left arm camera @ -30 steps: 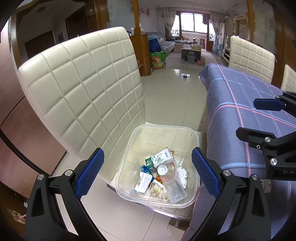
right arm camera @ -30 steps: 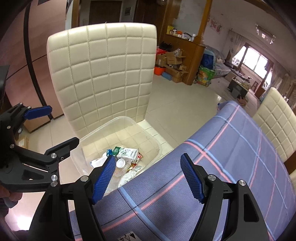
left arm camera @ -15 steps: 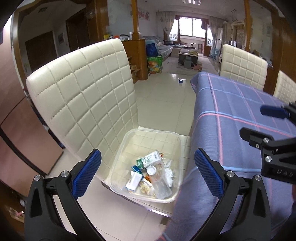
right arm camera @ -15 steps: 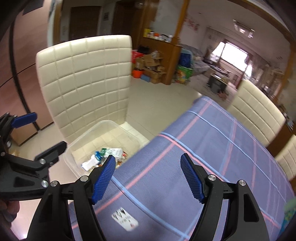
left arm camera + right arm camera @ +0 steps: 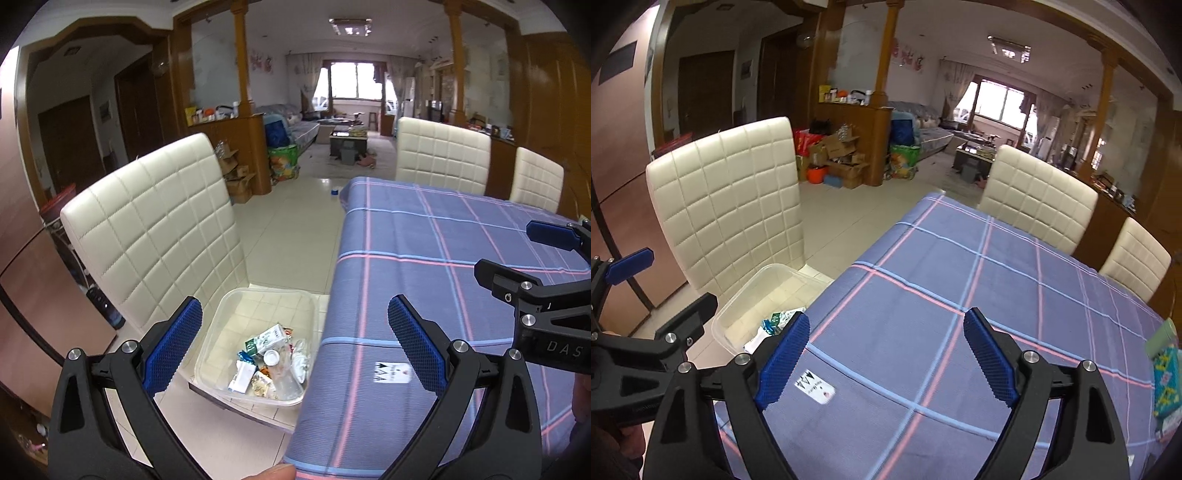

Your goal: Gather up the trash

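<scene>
A clear plastic bin (image 5: 236, 306) stands on a cream chair seat beside the table. It holds several wrappers, a small carton and a bottle (image 5: 271, 360). The bin also shows in the right wrist view (image 5: 764, 291). A small white card (image 5: 391, 372) lies on the blue plaid tablecloth (image 5: 424, 258); it also shows in the right wrist view (image 5: 814, 389). My left gripper (image 5: 295, 347) is open and empty above the bin and table edge. My right gripper (image 5: 886, 360) is open and empty above the cloth. A green and blue packet (image 5: 1163, 373) lies at the table's right edge.
A cream quilted chair (image 5: 155, 229) stands left of the table, its back rising behind the bin. Two more cream chairs (image 5: 443, 158) stand at the table's far side. Tiled floor (image 5: 291, 229) runs toward a living room with boxes and bags.
Both grippers have risen and tilted up and to the right. The bin has dropped lower in both views, and more of the tablecloth and the white card have come into view.
</scene>
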The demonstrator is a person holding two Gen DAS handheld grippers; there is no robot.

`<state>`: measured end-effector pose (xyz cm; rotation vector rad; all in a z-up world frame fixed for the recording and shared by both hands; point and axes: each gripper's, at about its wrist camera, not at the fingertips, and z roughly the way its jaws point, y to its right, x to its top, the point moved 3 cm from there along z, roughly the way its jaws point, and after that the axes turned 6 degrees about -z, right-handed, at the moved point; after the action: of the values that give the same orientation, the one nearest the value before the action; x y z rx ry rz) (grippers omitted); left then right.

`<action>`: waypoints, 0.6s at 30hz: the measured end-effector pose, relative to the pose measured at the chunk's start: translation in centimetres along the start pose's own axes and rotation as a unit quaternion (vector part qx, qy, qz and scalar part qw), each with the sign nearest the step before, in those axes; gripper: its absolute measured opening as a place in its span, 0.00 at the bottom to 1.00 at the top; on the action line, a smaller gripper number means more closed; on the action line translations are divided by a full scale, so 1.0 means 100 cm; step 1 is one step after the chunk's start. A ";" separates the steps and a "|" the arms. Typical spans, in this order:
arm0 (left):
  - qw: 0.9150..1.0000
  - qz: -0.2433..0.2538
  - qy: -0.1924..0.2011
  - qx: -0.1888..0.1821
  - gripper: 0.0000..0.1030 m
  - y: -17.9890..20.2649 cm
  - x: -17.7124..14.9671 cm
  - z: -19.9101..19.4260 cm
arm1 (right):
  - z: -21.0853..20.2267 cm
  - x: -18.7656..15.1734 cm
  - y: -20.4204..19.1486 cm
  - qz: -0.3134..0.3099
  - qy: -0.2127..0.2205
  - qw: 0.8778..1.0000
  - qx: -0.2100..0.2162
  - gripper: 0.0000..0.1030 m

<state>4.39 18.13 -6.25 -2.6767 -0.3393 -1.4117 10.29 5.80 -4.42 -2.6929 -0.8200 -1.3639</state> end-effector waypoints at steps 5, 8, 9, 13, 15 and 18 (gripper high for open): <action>1.000 0.000 0.013 -0.004 0.96 0.014 0.004 -0.014 | -0.021 -0.007 0.016 0.020 0.011 1.000 -0.015 0.81; 1.000 -0.003 0.021 -0.008 0.96 0.022 0.005 -0.022 | -0.030 -0.011 0.024 0.026 0.017 0.999 -0.025 0.81; 1.000 -0.006 0.028 -0.005 0.96 0.024 0.006 -0.025 | -0.034 -0.013 0.026 0.028 0.018 0.999 -0.029 0.81; 0.999 -0.007 0.028 -0.014 0.96 0.030 0.006 -0.031 | -0.045 -0.019 0.034 0.033 0.024 0.999 -0.035 0.81; 0.999 -0.003 0.030 -0.020 0.96 0.035 0.005 -0.034 | -0.049 -0.022 0.038 0.037 0.027 0.998 -0.037 0.81; 0.999 0.006 0.037 -0.022 0.96 0.042 0.006 -0.039 | -0.054 -0.025 0.044 0.042 0.031 0.998 -0.041 0.81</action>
<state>2.58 13.42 -3.51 -2.6484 -0.2896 -1.5270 7.05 -0.39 -2.00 -2.6950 -0.6527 -1.4858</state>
